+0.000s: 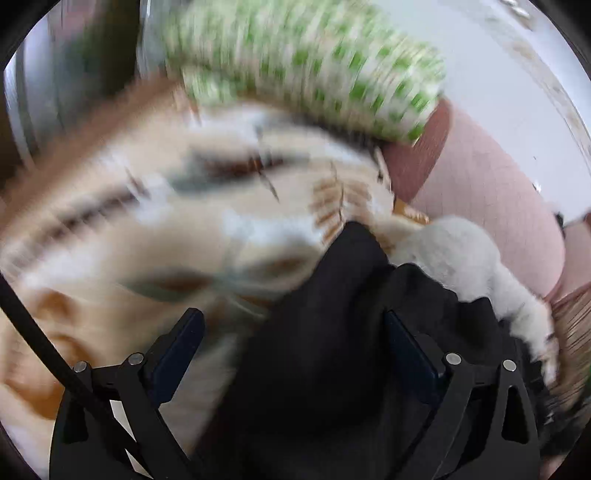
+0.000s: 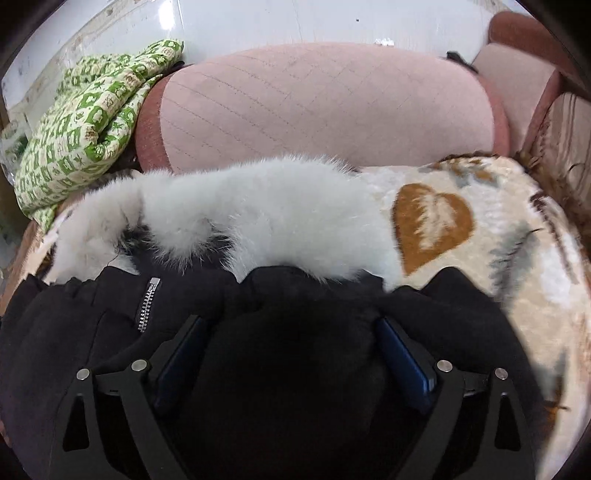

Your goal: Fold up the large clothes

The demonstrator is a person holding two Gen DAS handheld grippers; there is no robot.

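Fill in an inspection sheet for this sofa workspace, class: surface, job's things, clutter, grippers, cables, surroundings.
Surface: patterned blanket over the sofa seat.
Job's things: black coat with white fur trim and a zip, bunched on the blanket.
Clutter: green patterned cloth at the sofa's end.
Grippers: left gripper and right gripper open, coat fabric between the jaws.
Cables: black cable beside the left gripper.
Surroundings: pink cushion, pale wall.
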